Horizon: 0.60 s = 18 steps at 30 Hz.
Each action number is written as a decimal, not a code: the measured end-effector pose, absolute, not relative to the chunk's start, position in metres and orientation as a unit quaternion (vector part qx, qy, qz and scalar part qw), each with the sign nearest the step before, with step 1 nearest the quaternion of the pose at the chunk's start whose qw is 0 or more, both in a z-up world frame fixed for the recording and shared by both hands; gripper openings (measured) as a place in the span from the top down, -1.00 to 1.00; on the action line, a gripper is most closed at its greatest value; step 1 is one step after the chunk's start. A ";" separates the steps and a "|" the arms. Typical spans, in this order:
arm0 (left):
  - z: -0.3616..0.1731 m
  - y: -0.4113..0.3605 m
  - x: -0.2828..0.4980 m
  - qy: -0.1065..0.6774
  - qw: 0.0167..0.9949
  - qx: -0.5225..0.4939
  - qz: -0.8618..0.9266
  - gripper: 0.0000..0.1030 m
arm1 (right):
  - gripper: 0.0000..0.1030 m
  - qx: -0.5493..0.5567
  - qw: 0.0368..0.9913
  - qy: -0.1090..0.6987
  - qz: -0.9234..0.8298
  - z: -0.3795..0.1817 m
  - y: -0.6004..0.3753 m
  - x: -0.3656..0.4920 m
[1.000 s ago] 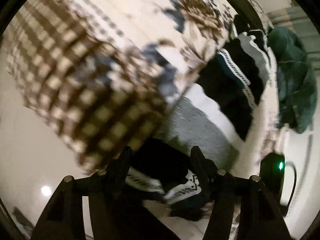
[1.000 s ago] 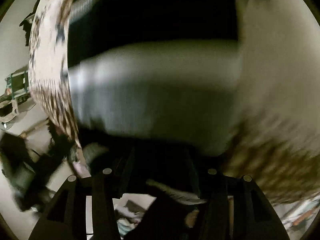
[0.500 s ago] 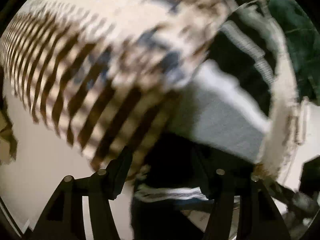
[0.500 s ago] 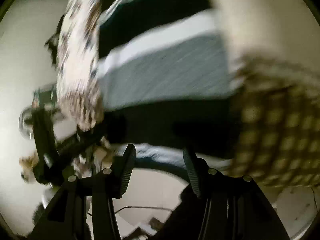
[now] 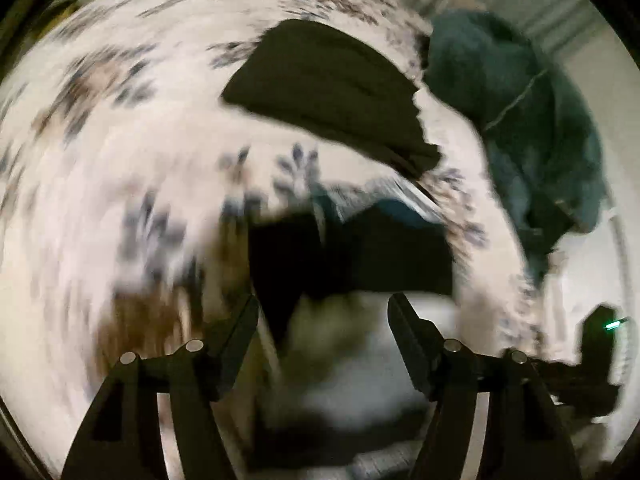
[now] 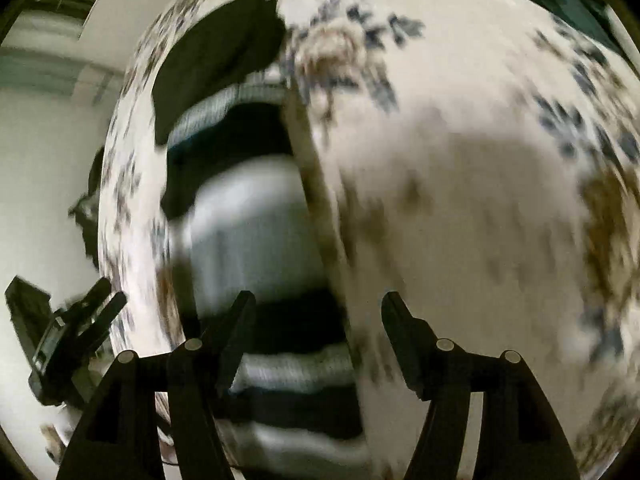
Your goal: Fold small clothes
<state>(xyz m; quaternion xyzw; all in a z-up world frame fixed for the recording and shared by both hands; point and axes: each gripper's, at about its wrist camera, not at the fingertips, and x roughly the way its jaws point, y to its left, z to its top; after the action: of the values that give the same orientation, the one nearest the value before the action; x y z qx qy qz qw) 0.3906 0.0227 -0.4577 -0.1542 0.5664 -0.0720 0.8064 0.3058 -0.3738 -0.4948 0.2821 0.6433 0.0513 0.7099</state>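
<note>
A black, grey and white striped garment [image 5: 360, 256] lies on the floral bedsheet [image 5: 120, 140], blurred by motion. My left gripper [image 5: 322, 320] hovers over its near edge, jaws opening. Black cloth shows in the gap, but neither pad presses on it. In the right wrist view the same garment [image 6: 248, 232] lies left of centre. My right gripper [image 6: 318, 316] is above its lower edge, jaws also opening, with nothing pinched. A folded black garment [image 5: 320, 88] rests farther up the bed, also visible in the right wrist view [image 6: 216, 52].
A crumpled teal garment [image 5: 520, 140] lies at the bed's right edge. A black device with a green light [image 5: 600, 340] sits low on the right. The other gripper [image 6: 72, 340] appears past the bed's left edge. Pale floor [image 6: 40, 200] surrounds the bed.
Both grippers swept quickly across the bed and rolled. The checked part of the sheet left view. The cloth held a second ago is no longer pinched, and both pairs of jaws stand wider.
</note>
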 end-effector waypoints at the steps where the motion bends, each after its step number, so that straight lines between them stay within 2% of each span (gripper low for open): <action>1: -0.469 0.024 0.410 0.572 0.805 -0.140 -0.066 -0.27 | -0.31 0.292 0.708 0.642 0.043 -0.501 -0.374 0.326; 5: -0.515 0.033 0.447 0.609 0.775 -0.151 -0.079 -0.21 | -0.31 0.323 0.697 0.639 0.043 -0.533 -0.358 0.402; 6: -0.521 0.033 0.446 0.609 0.772 -0.158 -0.088 0.54 | -0.31 0.325 0.693 0.642 0.041 -0.543 -0.349 0.411; 7: -0.525 0.033 0.445 0.605 0.775 -0.155 -0.095 0.82 | -0.31 0.332 0.681 0.651 0.043 -0.558 -0.342 0.425; 8: -0.524 0.032 0.446 0.600 0.780 -0.146 -0.101 0.81 | -0.27 0.347 0.670 0.655 0.051 -0.568 -0.336 0.429; 9: -0.519 0.031 0.444 0.591 0.787 -0.138 -0.109 0.81 | 0.32 0.351 0.667 0.655 0.055 -0.574 -0.332 0.432; 10: -0.512 0.032 0.440 0.578 0.797 -0.133 -0.117 0.82 | 0.73 0.336 0.676 0.655 0.040 -0.575 -0.330 0.436; 15: -0.504 0.039 0.463 0.567 0.801 -0.144 -0.129 0.82 | 0.95 0.322 0.712 0.623 -0.022 -0.568 -0.350 0.431; 18: -0.521 0.046 0.479 0.582 0.782 -0.184 -0.122 0.82 | 0.96 0.325 0.706 0.628 -0.038 -0.571 -0.360 0.432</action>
<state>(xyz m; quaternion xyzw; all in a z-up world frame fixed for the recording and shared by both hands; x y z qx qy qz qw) 0.4792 0.0456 -0.5211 -0.1836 0.5824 -0.1219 0.7824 0.4322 -0.3598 -0.5709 0.3253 0.6281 -0.0384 0.7059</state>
